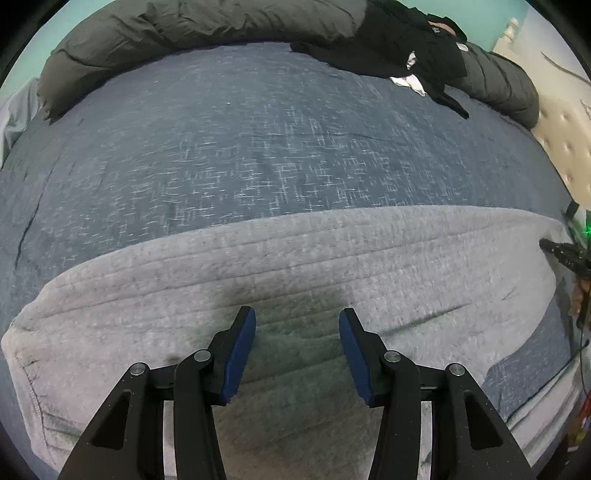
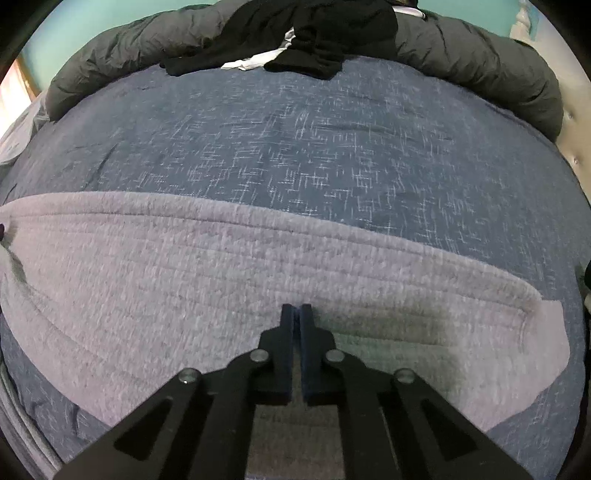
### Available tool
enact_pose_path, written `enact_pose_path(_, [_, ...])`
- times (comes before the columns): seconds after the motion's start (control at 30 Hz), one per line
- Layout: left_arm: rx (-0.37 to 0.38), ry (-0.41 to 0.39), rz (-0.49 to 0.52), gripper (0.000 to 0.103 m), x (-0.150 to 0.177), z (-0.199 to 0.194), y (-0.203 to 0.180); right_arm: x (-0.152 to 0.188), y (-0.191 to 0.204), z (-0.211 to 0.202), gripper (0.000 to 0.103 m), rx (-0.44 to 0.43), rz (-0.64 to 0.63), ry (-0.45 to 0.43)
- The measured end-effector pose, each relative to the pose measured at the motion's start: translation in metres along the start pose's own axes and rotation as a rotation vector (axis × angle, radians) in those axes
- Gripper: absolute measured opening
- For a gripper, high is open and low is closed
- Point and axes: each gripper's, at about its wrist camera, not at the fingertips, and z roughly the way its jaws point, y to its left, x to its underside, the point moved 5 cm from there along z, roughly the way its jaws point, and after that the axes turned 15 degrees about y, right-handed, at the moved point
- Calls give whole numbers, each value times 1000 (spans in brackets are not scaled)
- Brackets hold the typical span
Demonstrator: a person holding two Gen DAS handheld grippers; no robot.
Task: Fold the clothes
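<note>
Garment: a grey fleece piece (image 1: 280,266) lies flat on the blue bedspread (image 1: 240,147), near the bed's front edge, under both my tongs. Its far edge runs straight and smooth across both views. I cannot tell what kind of garment it is.
Fold state: the far edge looks rounded like a fold line, and a paler end panel shows at the right in the right view. I judge it may already be folded over once, but a single flat layer would look much the same.
Left tongs (image 1: 297,325): released, blue pads wide apart, hovering over the fleece with nothing between them.
Right tongs (image 2: 296,314): clenched, pads nearly touching. No cloth shows between them, so I judge them empty.
Other clothes: a dark pile (image 2: 314,40) with a bit of white in it sits at the far side of the bed, against the grey duvet (image 1: 166,26), well apart from the fleece.
Step in hand: between grasps over the fleece. The scene fits either squaring it up before a fold or having just laid one down.
Next move calls for: a pinch at an edge or corner. Both tongs now sit over the middle, where there is no edge to take.
Risk: thick fleece may slip from a shallow pinch.
</note>
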Motion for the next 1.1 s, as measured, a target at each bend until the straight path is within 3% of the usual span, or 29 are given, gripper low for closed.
enact_pose_path(0.5, [-27, -38, -48, 51, -10, -6, 6, -32, -15, -46, 1, -15, 74, -161])
enact_pose_path(0.7, [-40, -68, -78, 51, -15, -11, 13, -28, -15, -14, 1, -27, 59, -37])
enact_pose_path(0.97, [-79, -71, -65, 51, -19, -14, 16, -36, -17, -16, 1, 26, 107, -121])
enact_pose_path(1.1, [-97, -70, -71, 51, -24, -13, 19, -46, -19, -11, 1, 32, 112, -101])
